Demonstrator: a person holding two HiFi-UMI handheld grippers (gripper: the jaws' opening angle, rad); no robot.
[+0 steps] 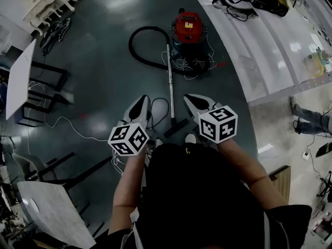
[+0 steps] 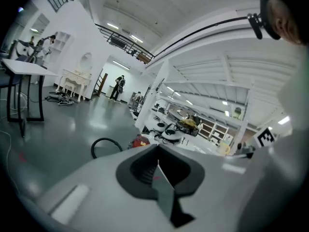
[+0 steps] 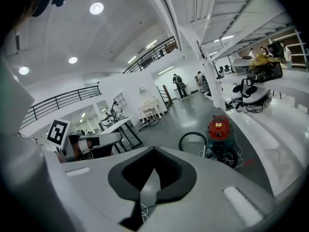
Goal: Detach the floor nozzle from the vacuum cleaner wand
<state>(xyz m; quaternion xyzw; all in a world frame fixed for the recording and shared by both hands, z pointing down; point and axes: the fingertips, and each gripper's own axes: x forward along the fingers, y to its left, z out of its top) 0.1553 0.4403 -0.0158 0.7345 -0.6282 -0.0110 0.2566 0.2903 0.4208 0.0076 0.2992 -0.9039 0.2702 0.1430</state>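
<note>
- Our left gripper (image 1: 143,99) was pressed together with nothing between its jaws. It hung over the floor, just left of the wand (image 1: 170,82).
- The floor nozzle (image 1: 177,127) lay on the floor between our two grippers and close to our feet. The wand ran straight away from us to the red vacuum cleaner (image 1: 188,27).
- Our right gripper (image 1: 190,98) was also closed and empty. We judged it a little nearer to the nozzle.

The wand (image 1: 170,82) runs from the floor nozzle (image 1: 176,127) away toward the vacuum cleaner (image 1: 188,27).
</note>
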